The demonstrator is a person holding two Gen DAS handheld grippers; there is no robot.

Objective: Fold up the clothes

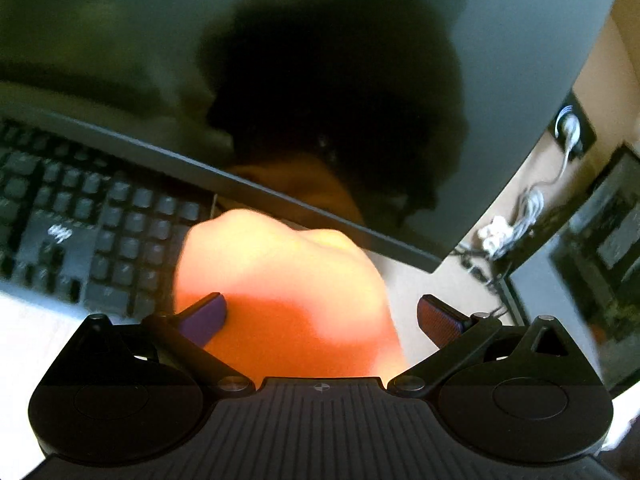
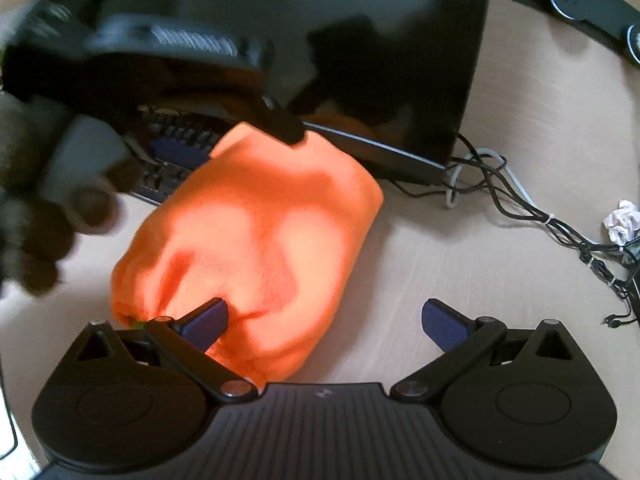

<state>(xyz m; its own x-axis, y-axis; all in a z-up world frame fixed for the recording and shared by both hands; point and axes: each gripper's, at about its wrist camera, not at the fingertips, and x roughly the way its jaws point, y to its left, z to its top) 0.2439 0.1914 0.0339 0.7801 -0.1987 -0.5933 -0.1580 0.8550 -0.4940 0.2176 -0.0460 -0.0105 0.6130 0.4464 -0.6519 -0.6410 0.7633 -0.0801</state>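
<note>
So there's an orange garment (image 2: 256,248) bunched into a rounded, folded bundle, sitting on the light-coloured desk (image 2: 460,264) right in front of a dark monitor (image 2: 380,60). Its far end reaches the bottom edge of the screen, and its left side sits just beside a black keyboard (image 1: 80,220).

The right gripper (image 2: 324,320) has its fingers spread wide apart, nothing clamped. The left finger pad (image 2: 206,322) is over the near end of the orange bundle, looks like it's touching the cloth but I can't say for sure, while the other finger is over bare desk off to the side of the garment.

The left gripper (image 1: 322,318) is also spread wide with nothing pinched. From its camera the garment (image 1: 280,288) fills the gap between the fingers, with the purple pad (image 1: 204,318) against or just over the fabric and the reddish pad off to the side. From the right wrist view you can see that same left gripper (image 2: 168,64) hovering blurry above the far end of the bundle, held by a gloved hand (image 2: 36,208).

Off to the right there's a tangle of cables (image 2: 540,208) trailing across the desk and a crumpled bit of paper (image 2: 622,222) near the edge.
</note>
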